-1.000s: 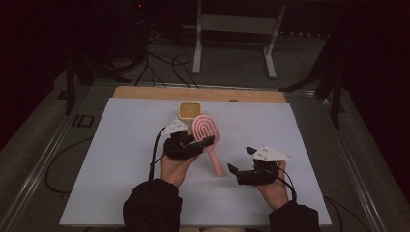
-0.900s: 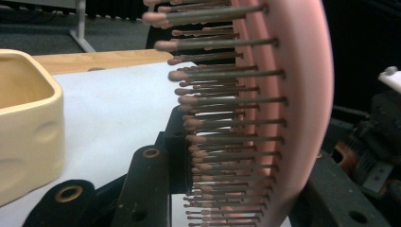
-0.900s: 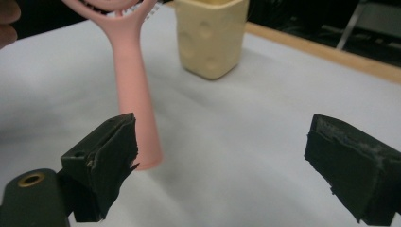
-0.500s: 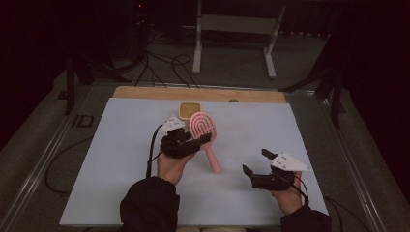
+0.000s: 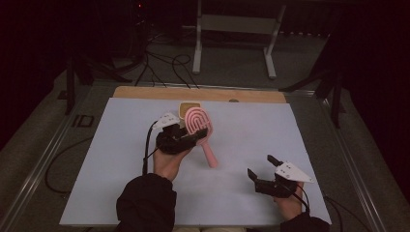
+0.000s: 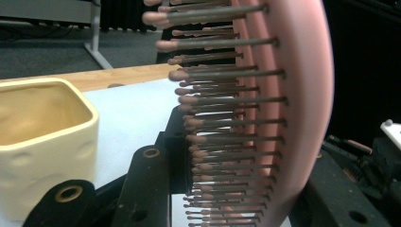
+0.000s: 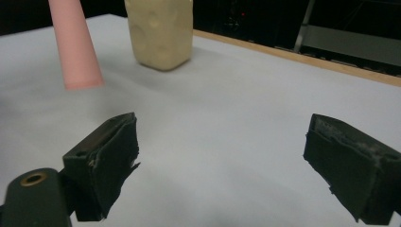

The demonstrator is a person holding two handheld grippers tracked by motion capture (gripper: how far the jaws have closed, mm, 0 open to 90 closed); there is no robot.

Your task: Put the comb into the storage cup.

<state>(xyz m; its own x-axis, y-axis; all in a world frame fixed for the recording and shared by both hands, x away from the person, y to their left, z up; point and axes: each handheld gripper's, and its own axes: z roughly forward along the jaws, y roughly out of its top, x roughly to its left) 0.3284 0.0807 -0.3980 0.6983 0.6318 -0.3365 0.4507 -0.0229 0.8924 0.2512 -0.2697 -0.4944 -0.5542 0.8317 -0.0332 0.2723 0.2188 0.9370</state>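
Behind hairbrush (image 5: 199, 126): cup (image 5: 186, 108) | left gripper (image 5: 186, 137) clamps hairbrush | right gripper (image 5: 263, 166) agape

No text, label, brand, number or sign can be read anywhere in these views. The pink hairbrush (image 5: 198, 126) and the cream cup (image 7: 160, 32) carry plain surfaces with no print, and the white tabletop (image 5: 314, 140) is unmarked.
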